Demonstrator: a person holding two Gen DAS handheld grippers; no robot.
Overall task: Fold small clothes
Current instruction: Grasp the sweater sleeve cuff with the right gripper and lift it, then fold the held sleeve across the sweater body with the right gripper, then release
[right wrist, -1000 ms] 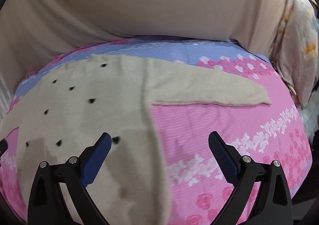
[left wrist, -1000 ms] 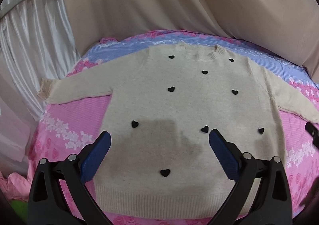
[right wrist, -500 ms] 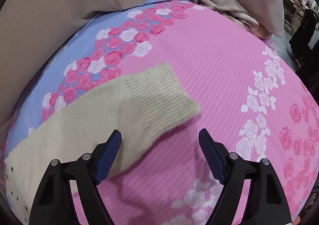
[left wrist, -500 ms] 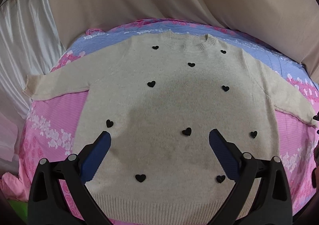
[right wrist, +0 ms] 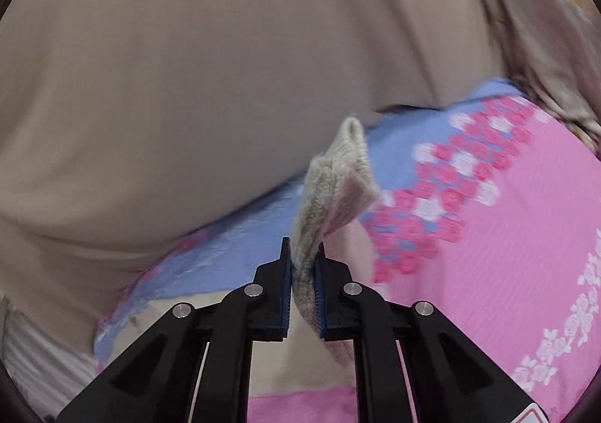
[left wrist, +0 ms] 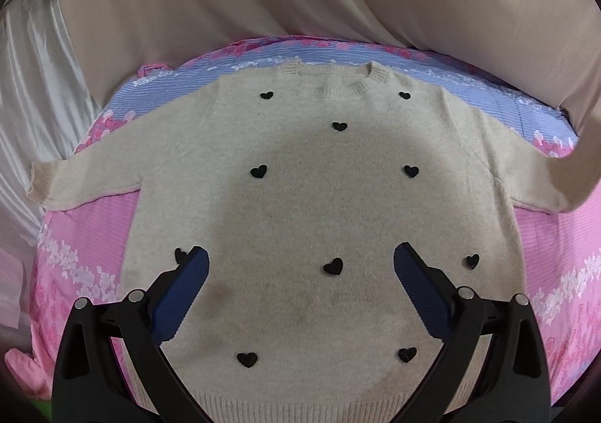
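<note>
The sweater (left wrist: 319, 205) lies flat, unfolded. The right gripper (right wrist: 303, 265) pinches its sleeve cuff (right wrist: 334, 179); the left gripper (left wrist: 300, 269) hovers, jaws spread. All folds remain.

Beige knit sweater (left wrist: 319, 197) with small black hearts (left wrist: 333, 265), spread flat, front up, on a pink and blue floral sheet. Ribbed neckline at the far edge, ribbed hem nearest. One sleeve (left wrist: 86, 179) stretched flat out to the side. Other sleeve lifted off the sheet, its ribbed cuff (right wrist: 330, 197) bunched and standing upright, pinched from both sides.
</note>
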